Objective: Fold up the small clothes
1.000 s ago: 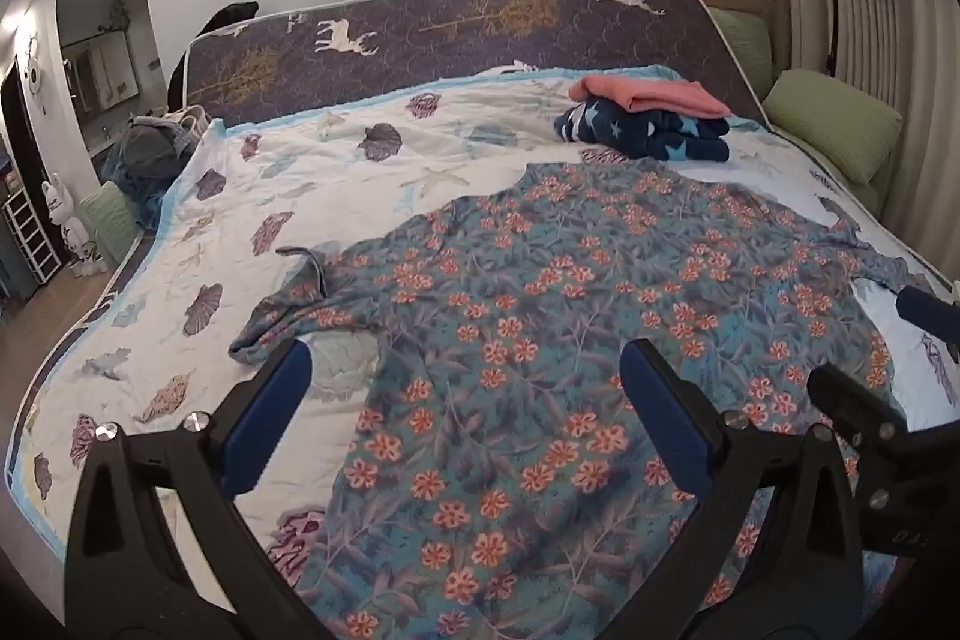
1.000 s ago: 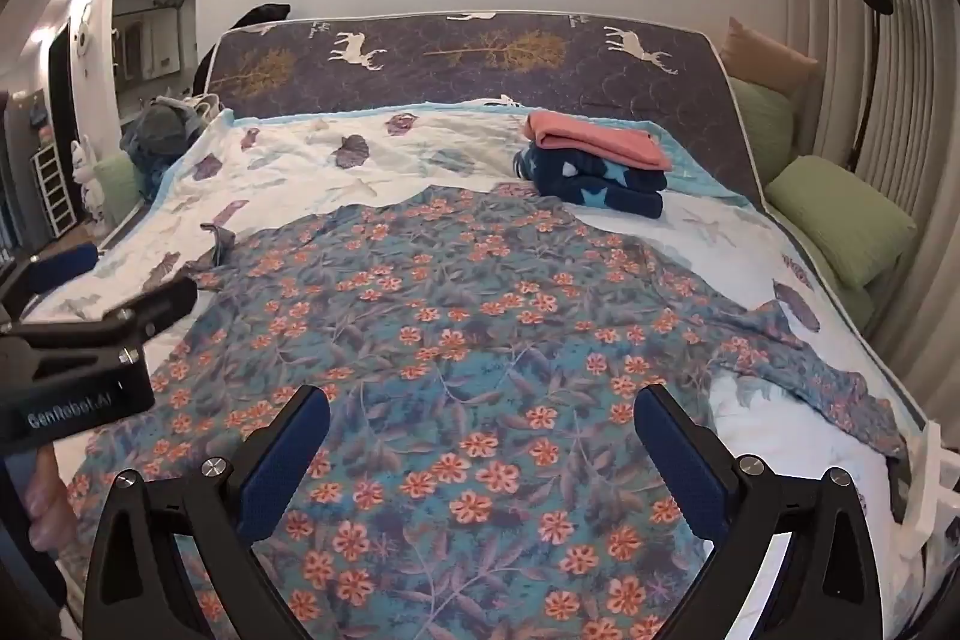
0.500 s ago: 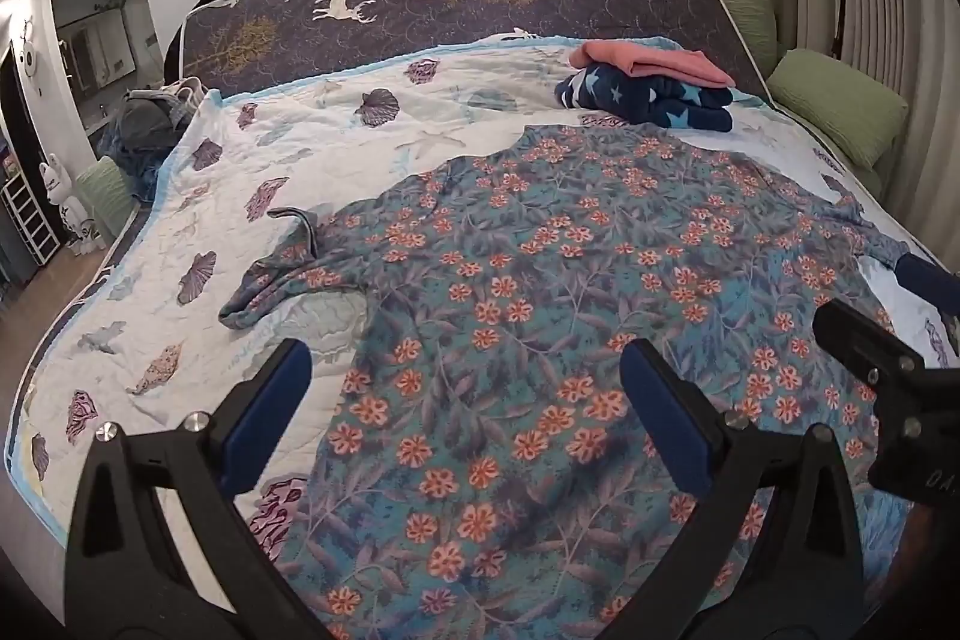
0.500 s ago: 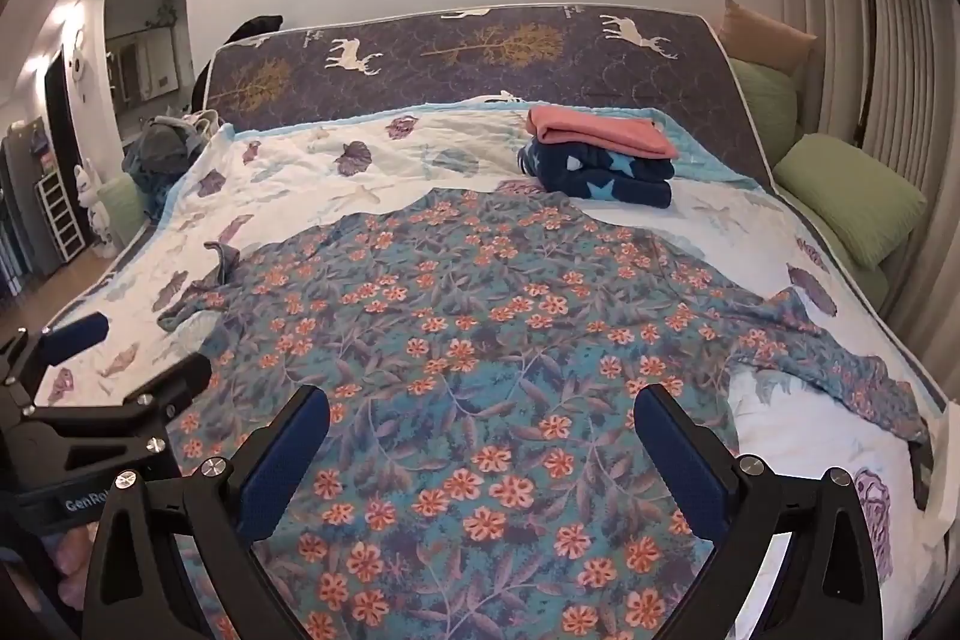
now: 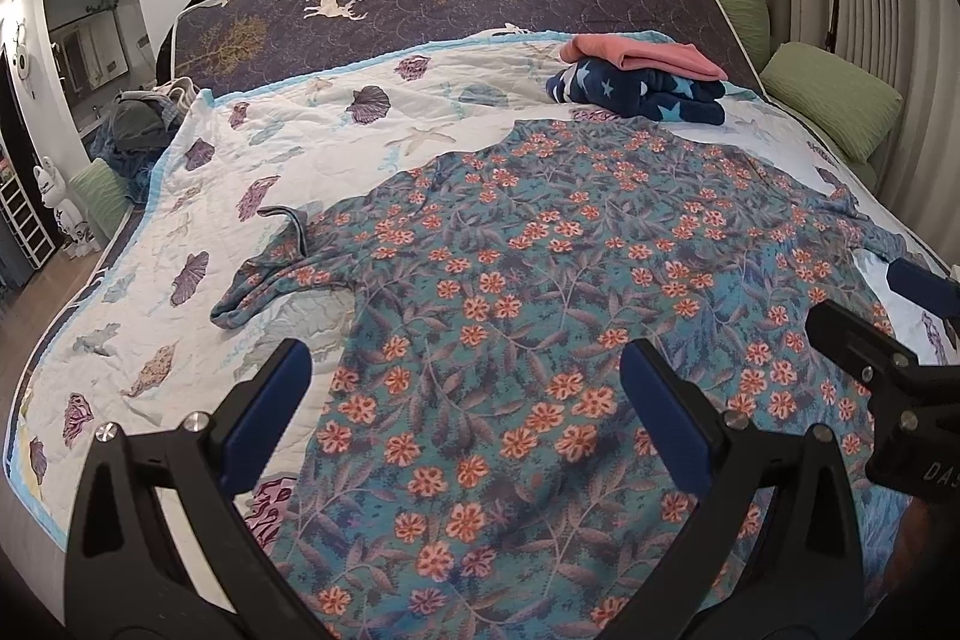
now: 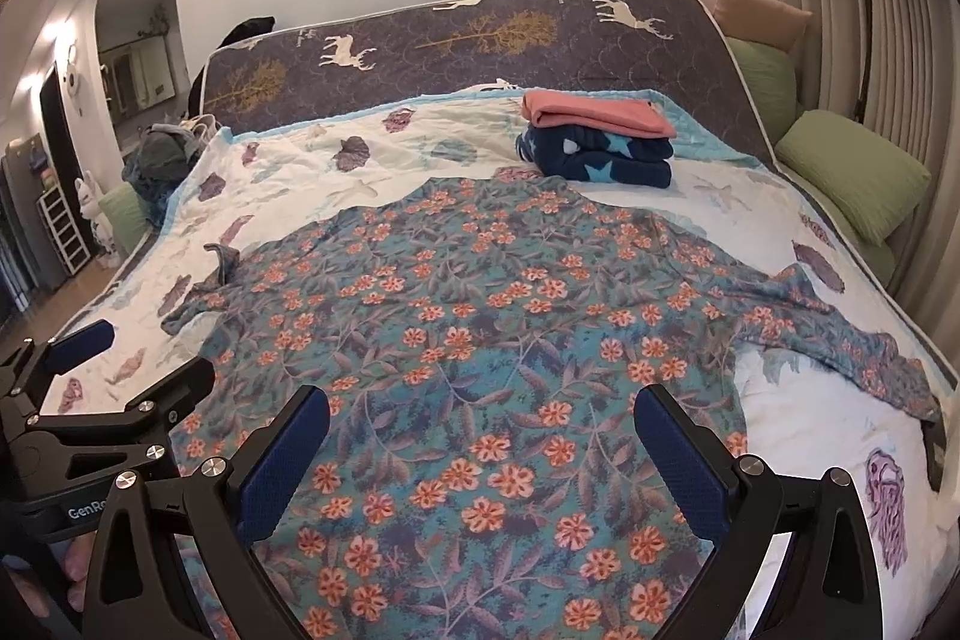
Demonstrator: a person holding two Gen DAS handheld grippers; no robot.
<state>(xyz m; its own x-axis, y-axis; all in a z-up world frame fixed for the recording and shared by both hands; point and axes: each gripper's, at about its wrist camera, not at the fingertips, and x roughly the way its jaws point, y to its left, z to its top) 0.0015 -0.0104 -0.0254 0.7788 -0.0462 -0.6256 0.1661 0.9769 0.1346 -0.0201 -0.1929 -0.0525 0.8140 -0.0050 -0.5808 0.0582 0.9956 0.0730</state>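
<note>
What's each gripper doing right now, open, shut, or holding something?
Left gripper: open, holding nothing, hovering over the floral garment.
Right gripper: open, holding nothing, also over the garment.

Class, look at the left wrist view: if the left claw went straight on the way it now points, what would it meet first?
Most likely the floral garment spread flat on the quilt; the open left claw points over it. Depth is unclear.
</note>
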